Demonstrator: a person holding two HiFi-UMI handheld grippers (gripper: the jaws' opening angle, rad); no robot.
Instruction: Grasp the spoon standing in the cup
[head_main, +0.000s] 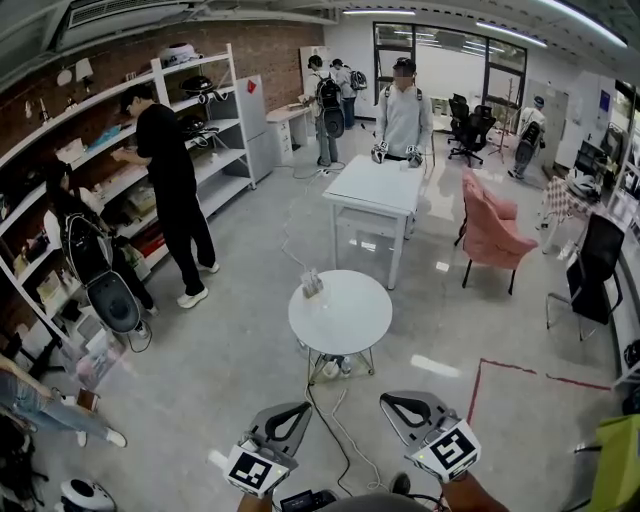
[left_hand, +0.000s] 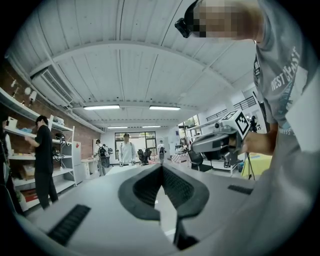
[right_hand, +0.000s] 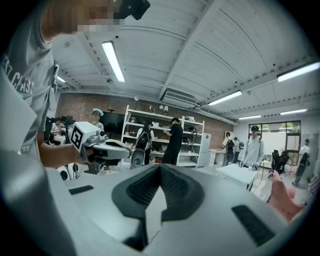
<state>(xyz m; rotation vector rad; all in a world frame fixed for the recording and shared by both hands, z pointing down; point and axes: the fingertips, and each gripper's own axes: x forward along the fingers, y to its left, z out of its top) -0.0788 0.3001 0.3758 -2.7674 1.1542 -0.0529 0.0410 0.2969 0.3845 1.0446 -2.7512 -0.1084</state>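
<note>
Left tongs and right tongs hang pinched closed, empty, short of the surface; cup at its far-left edge.

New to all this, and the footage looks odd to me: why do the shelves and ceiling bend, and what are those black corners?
Head view: a wide lens bows the shelves; light is even, with pale reflections on the floor. Left gripper view: black rim round a circular image; the left gripper looms large. Right gripper view: same rim; ceiling lamps glare white.
</note>
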